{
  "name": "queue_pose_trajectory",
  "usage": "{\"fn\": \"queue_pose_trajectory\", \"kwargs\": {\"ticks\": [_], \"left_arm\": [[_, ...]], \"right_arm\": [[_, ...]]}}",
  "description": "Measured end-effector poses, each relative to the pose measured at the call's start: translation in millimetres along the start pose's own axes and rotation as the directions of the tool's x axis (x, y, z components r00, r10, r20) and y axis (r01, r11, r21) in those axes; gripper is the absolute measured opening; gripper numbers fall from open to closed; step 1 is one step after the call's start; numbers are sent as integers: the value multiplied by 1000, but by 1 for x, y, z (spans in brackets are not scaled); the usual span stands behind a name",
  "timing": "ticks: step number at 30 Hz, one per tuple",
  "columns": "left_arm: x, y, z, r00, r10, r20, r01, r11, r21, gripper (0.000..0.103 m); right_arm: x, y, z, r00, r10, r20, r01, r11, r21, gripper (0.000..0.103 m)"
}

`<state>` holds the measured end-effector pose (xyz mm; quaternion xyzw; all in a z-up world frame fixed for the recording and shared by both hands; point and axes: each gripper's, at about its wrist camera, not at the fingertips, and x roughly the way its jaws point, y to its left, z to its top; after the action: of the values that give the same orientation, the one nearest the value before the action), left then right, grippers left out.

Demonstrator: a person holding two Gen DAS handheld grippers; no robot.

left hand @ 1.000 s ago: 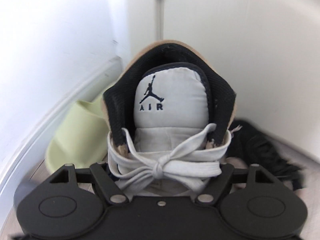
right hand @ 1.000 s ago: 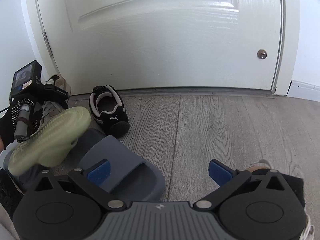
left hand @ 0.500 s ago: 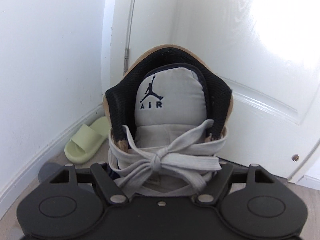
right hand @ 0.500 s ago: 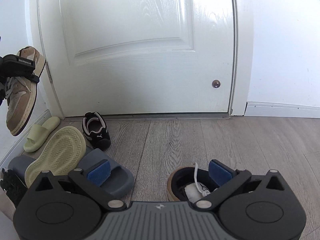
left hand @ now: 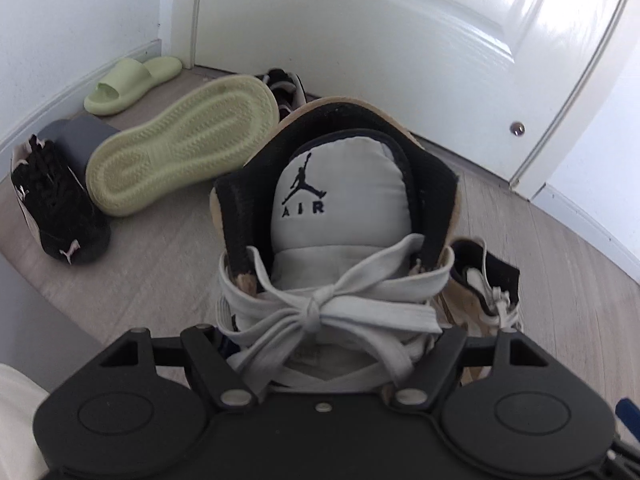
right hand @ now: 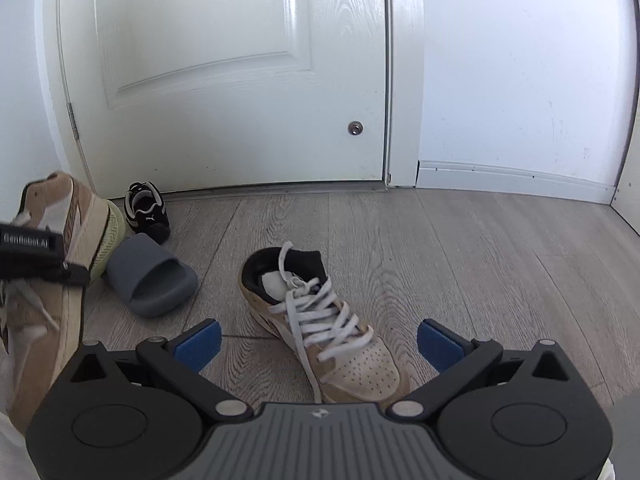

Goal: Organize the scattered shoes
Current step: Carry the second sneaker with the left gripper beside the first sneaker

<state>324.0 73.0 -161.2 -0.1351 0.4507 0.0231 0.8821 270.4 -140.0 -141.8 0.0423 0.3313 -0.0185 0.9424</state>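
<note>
Above the floor (left hand: 160, 276) we've got the tan high-top (left hand: 340, 240) clamped in the left gripper (left hand: 332, 344); right gripper (right hand: 318, 346) spread wide over its mate (right hand: 320, 316) (on the floor, untouched).

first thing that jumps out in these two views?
The tan high-top sneaker fills the left wrist view, clamped in the left gripper and held off the floor. In the right wrist view its mate lies on the wood floor between the open fingers of the right gripper. Left of it, by the door, sit a grey slide and a black sneaker.
</note>
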Motion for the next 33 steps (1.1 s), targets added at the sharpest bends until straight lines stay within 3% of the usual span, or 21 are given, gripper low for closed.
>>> {"fn": "queue_pose_trajectory", "kwargs": {"ticks": [9,20,28,33], "left_arm": [[59,-41,-23,994,28,-105,-23,999,46,75],[143,-68,3,984,73,-162,-66,997,45,75],[163,-86,10,986,119,-115,-98,979,177,77],[162,-78,13,986,86,-146,-53,974,218,79]], "right_arm": [[-3,-18,-17,1000,6,8,-7,999,52,103],[16,-41,-26,999,-28,-43,33,994,105,103],[25,-45,-29,997,-27,-72,36,991,127,103],[30,-41,-31,995,-19,-93,29,993,113,103]]}}
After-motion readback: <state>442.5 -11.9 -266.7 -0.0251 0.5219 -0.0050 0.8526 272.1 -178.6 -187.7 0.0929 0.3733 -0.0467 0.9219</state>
